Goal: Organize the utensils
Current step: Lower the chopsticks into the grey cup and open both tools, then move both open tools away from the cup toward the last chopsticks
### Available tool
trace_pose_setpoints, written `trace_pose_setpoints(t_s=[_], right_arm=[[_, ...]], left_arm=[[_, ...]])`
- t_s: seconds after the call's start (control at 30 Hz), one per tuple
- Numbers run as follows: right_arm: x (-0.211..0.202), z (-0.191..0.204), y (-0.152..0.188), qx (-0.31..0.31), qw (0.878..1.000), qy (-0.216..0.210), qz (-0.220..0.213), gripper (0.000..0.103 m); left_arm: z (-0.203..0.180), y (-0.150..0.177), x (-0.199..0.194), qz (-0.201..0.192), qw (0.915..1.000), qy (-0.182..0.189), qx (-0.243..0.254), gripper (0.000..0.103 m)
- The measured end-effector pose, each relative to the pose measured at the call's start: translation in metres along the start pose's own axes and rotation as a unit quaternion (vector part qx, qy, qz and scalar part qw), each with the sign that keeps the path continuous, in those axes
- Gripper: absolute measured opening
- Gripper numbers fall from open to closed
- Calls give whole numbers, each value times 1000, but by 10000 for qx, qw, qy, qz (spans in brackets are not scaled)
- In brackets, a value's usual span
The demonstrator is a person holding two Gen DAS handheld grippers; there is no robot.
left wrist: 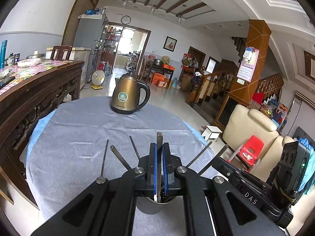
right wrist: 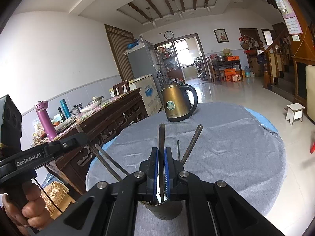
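Kettle [left wrist: 128,95] on far side of table [left wrist: 78,129], utensil holder [left wrist: 150,204] at near edge, chopsticks [left wrist: 159,145] inside.

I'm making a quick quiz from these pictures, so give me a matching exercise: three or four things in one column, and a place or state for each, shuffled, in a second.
Things:
1. bronze-coloured electric kettle with black handle
2. round steel utensil cup
3. dark metal chopstick
4. pink drinking bottle

Places or states:
A. on the carved wooden sideboard
B. clamped in the left gripper
C. at the far edge of the grey tablecloth
D. below the grippers, holding chopsticks

Pairs: 1-C, 2-D, 3-B, 4-A
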State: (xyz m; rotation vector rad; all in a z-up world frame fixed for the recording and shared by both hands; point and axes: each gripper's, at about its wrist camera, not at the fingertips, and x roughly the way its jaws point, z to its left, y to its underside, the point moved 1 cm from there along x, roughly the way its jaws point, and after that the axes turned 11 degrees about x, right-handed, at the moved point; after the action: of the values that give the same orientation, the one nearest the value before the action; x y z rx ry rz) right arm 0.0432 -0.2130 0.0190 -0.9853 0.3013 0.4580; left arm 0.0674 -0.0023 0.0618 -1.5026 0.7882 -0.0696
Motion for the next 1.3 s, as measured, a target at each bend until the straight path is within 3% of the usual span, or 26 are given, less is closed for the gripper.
trace_pose_setpoints(t_s=[0.4, 0.5, 0.57, 0.7, 0.77, 0.97, 1.13, 1.2, 1.27, 1.3], right_arm=[[6, 6, 9, 67, 9994, 98, 320, 7], [5, 0, 8, 196, 9994, 72, 287, 8], [3, -4, 5, 308, 9991, 45, 298, 10], [-3, -12, 2, 432, 9988, 75, 207, 10], [-6, -16, 0, 534, 9984, 85, 171, 10], [-15, -27, -2, 650, 9975, 261, 122, 10], [-22, -36, -2, 778, 9962, 361, 171, 11], [-24, -40, -1, 824, 9956, 407, 197, 23], [-30, -46, 1, 913, 9946, 462, 185, 48], [-34, -49, 2, 959, 9942, 459, 139, 49]], left_arm=[[-2, 12, -4, 227, 9992, -199, 243, 6], [1, 14, -6, 239, 9989, -297, 258, 20], [4, 16, -9, 224, 9989, -351, 201, 38], [10, 19, -15, 189, 9985, -483, 158, 44], [12, 20, -17, 190, 9982, -548, 147, 57], [17, 27, -26, 233, 9971, -709, 135, 70], [16, 38, -33, 367, 9954, -868, 190, 74], [13, 42, -36, 431, 9941, -965, 248, 76], [10, 48, -38, 518, 9928, -1040, 307, 78], [8, 51, -39, 563, 9921, -1068, 339, 78]])
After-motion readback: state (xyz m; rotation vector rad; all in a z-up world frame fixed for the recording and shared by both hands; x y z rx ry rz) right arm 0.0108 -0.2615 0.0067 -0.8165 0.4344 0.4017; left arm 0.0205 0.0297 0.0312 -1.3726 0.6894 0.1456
